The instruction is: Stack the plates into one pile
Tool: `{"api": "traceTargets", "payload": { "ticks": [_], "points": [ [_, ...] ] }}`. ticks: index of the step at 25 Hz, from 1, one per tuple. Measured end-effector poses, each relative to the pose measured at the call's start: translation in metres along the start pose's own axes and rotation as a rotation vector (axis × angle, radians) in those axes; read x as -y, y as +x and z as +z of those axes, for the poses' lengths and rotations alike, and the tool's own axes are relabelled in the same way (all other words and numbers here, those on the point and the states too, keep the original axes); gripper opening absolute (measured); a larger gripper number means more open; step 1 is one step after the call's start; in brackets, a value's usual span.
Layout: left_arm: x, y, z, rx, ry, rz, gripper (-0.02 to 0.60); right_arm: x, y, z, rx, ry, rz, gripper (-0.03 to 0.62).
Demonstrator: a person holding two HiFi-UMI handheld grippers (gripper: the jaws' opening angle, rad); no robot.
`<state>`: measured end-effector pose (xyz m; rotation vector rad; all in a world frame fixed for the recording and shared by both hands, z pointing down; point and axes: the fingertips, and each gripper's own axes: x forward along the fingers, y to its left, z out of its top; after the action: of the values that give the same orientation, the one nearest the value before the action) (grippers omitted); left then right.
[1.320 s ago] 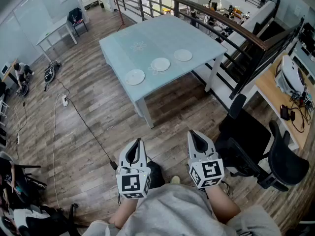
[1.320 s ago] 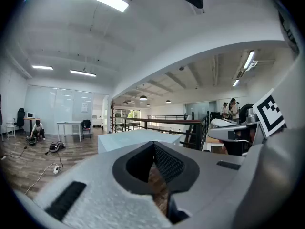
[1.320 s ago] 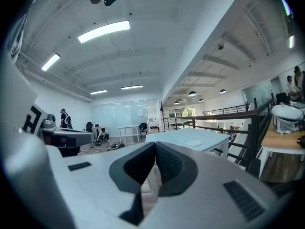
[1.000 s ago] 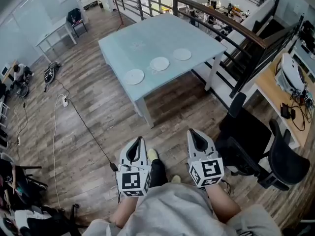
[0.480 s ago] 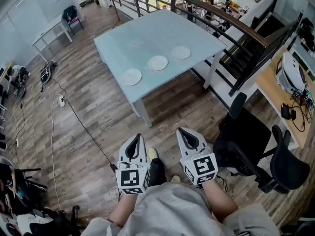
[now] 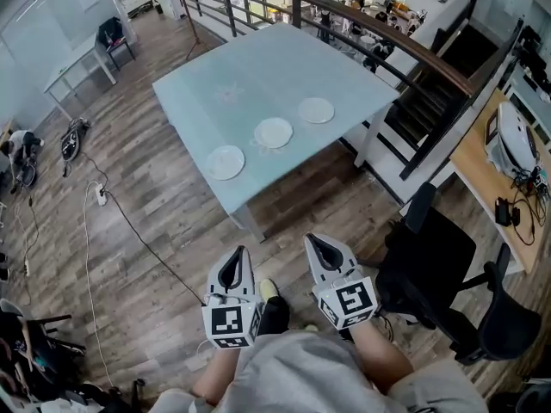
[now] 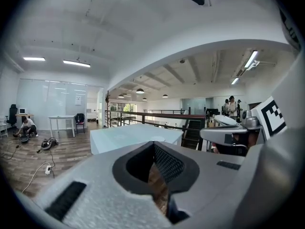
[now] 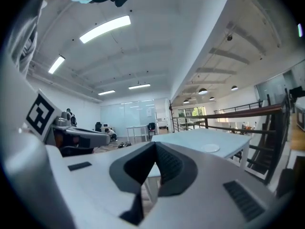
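Three white plates lie apart in a diagonal row on the pale blue table [image 6: 215, 76]: a near-left plate [image 6: 225, 162], a middle plate [image 6: 274, 132] and a far-right plate [image 6: 316, 110]. My left gripper [image 6: 237, 253] and right gripper [image 6: 313, 241] are held side by side over the wooden floor, well short of the table, both shut and empty. In the left gripper view the table [image 7: 119, 136] lies ahead beyond the shut jaws, with one plate [image 7: 157, 138] just showing. The right gripper view shows the table [image 8: 190, 140] and a plate [image 8: 210, 148] ahead.
Black office chairs [image 6: 430, 261] stand close on the right, beside a wooden desk [image 6: 482, 157] with equipment. A dark railing [image 6: 387, 34] and stairs run behind the table. A cable [image 6: 120, 218] trails over the floor at left. A person crouches far left [image 6: 17, 149].
Both grippers have been carried forward towards the table, which now sits nearer and lower in the head view. The right gripper has drifted a little left. Both stay shut.
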<state>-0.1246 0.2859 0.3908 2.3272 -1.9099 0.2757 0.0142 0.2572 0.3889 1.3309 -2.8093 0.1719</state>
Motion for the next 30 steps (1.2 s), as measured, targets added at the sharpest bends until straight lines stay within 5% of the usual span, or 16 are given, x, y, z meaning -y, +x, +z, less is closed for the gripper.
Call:
{"api": "traceTargets", "payload": {
  "ticks": [4,10,30],
  "points": [
    [-0.018,0.033,0.007,-0.004,0.006,-0.005,0.017,0.007,0.031,0.021,0.071,-0.011,0.024,0.026],
    [-0.04,0.067,0.023,0.0,0.028,-0.016,0.016,0.018,0.068,0.027,0.047,0.041,0.025,0.026],
    [-0.109,0.124,0.028,-0.004,-0.004,-0.091,0.017,0.036,0.145,0.039,0.08,0.074,-0.145,0.026]
  ]
}}
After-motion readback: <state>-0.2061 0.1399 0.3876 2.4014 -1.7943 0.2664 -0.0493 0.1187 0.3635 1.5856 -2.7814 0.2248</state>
